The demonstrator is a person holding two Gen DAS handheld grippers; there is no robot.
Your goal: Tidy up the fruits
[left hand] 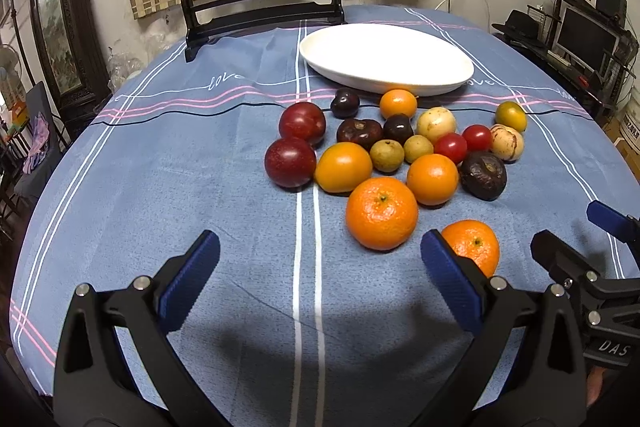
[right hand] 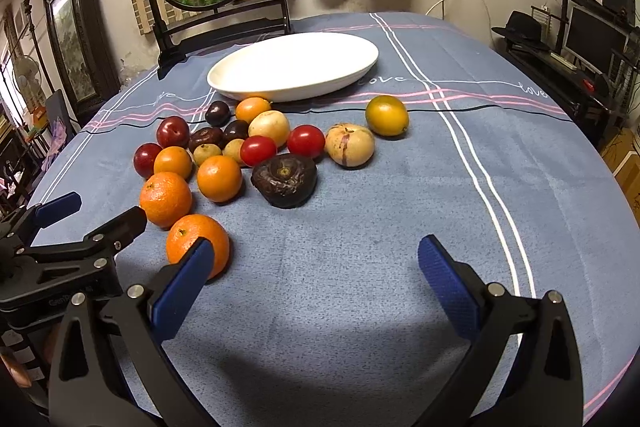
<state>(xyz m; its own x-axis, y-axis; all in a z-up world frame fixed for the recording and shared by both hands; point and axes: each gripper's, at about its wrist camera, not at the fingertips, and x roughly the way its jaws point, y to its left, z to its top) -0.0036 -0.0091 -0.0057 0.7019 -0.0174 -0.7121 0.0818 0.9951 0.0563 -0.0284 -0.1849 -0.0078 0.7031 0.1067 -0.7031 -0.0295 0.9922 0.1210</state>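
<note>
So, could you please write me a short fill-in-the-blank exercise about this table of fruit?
1. The white plate holds ____ fruit.
2. The two small red tomatoes lie side by side, ____ each other.
3. The left gripper and the right gripper both have their jaws ____.
4. The tablecloth is mainly ____ in colour.

Missing words: no; touching; open; blue
</note>
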